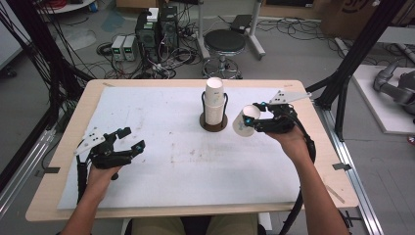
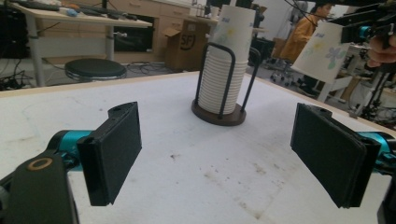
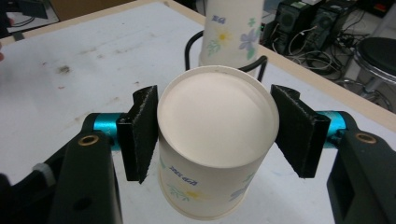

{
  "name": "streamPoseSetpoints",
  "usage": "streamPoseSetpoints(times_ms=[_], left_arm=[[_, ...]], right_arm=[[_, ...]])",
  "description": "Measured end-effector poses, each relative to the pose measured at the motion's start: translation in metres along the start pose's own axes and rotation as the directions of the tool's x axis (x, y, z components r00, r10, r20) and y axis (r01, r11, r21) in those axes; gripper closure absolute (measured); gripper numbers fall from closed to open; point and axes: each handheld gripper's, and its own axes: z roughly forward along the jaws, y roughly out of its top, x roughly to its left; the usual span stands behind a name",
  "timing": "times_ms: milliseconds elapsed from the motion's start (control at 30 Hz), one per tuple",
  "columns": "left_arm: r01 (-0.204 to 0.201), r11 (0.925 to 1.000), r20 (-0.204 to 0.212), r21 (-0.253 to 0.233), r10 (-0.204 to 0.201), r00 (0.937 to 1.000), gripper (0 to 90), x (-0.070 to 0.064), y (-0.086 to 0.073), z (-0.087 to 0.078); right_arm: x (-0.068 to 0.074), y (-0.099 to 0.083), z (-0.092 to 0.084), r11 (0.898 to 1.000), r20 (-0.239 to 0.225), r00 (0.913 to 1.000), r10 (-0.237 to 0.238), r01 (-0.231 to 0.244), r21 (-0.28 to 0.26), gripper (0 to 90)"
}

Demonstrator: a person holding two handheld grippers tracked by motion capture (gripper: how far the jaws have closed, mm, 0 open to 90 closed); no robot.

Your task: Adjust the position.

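A matt paper cup (image 3: 212, 140) with a printed flower pattern is sitting between the right gripper (image 3: 215, 133)'s rough black foam-like pads. Thin black metal wire is forming the cup holder (image 2: 219, 84) on its dark base. A stained, matt white sheet (image 1: 161, 147) is covering the pale wooden table (image 1: 78, 117).

Your right gripper (image 1: 255, 117) holds a paper cup (image 1: 243, 123) just to the right of the cup holder (image 1: 214, 120), which stands on the table (image 1: 161, 147) toward its far edge, near the middle, with a stack of cups (image 1: 214, 100) upright in it. The held cup lies tipped on its side between the two jaws, its base toward the gripper's camera and apart from the stack. Your left gripper (image 1: 131, 138) sits well apart at the near left of the table, and a stool (image 1: 224, 44) stands on the floor behind the table's far edge.
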Motion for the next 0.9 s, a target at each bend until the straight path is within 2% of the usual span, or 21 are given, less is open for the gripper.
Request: streamPoseSetpoints(times_ms=[33,200,500,700,900], left_arm=[[-0.007,0.9999,0.007,0.011,0.007,1.0000,16.3,0.000,0.000,0.001],[-0.022,0.9993,0.047,0.030,0.021,0.9987,16.3,-0.005,0.003,0.009],[-0.062,0.9964,0.138,0.058,0.054,0.9889,16.4,-0.023,0.013,0.027],[-0.079,0.9943,0.212,0.071,0.062,0.9752,16.4,-0.031,0.018,0.045],[-0.124,0.9886,0.292,0.084,0.095,0.9517,16.4,-0.045,0.027,0.066]], right_arm=[[0.004,-0.001,0.003,1.000,-0.018,0.9998,0.002,-0.002,-0.001,36.2],[0.011,-0.002,0.009,1.000,-0.049,0.9988,-0.010,0.010,-0.006,36.1],[0.029,0.001,0.017,0.999,-0.111,0.9929,-0.041,0.039,-0.019,36.1],[0.041,0.005,0.023,0.998,-0.154,0.9864,-0.058,0.055,-0.026,36.0],[0.049,0.009,0.032,0.997,-0.199,0.9775,-0.069,0.065,-0.028,36.0]])
